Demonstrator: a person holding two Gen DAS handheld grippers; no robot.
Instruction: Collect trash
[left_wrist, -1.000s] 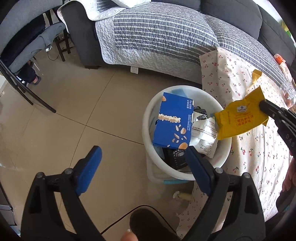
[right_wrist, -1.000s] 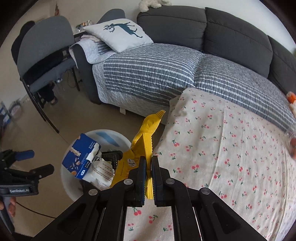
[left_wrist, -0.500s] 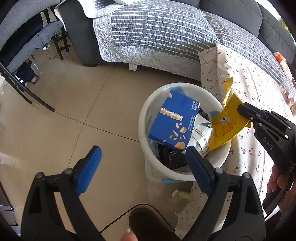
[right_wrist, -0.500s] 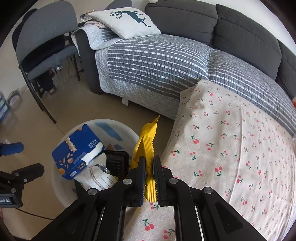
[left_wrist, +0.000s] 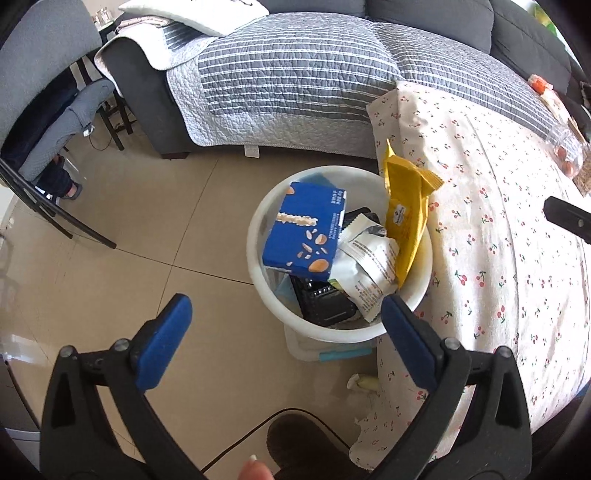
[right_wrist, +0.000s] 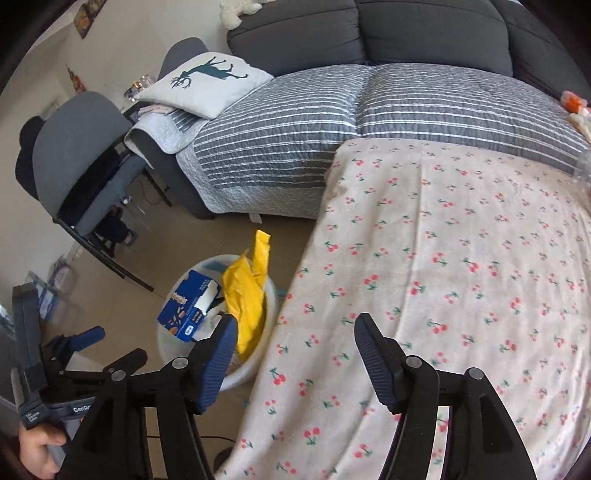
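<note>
A white bin (left_wrist: 258, 236) stands on the tiled floor against the cherry-print cloth (left_wrist: 498, 258). Inside it are a blue snack box (left_wrist: 306, 229), a white wrapper (left_wrist: 369, 266) and a yellow wrapper (left_wrist: 406, 218) leaning on the rim, free of any grip. My left gripper (left_wrist: 284, 301) hovers over the bin's near side, its jaws opening wide with nothing between them. My right gripper (right_wrist: 295, 321) is over the cloth's edge beside the bin, jaws opening and empty; the yellow wrapper (right_wrist: 247, 302) sits just left of its left finger.
A clear plastic bottle (left_wrist: 565, 151) and an orange-capped item (left_wrist: 539, 83) lie at the cloth's far right. A striped quilted sofa (left_wrist: 295, 74) lies behind the bin, a grey chair (left_wrist: 44, 122) to the left. A small white scrap (left_wrist: 362, 382) and a black cable (left_wrist: 258, 428) lie on the floor.
The right gripper carried the yellow wrapper over the bin, opened and let it go, then pulled back to the right. The wrapper now rests in the bin. The left gripper widened slightly.
</note>
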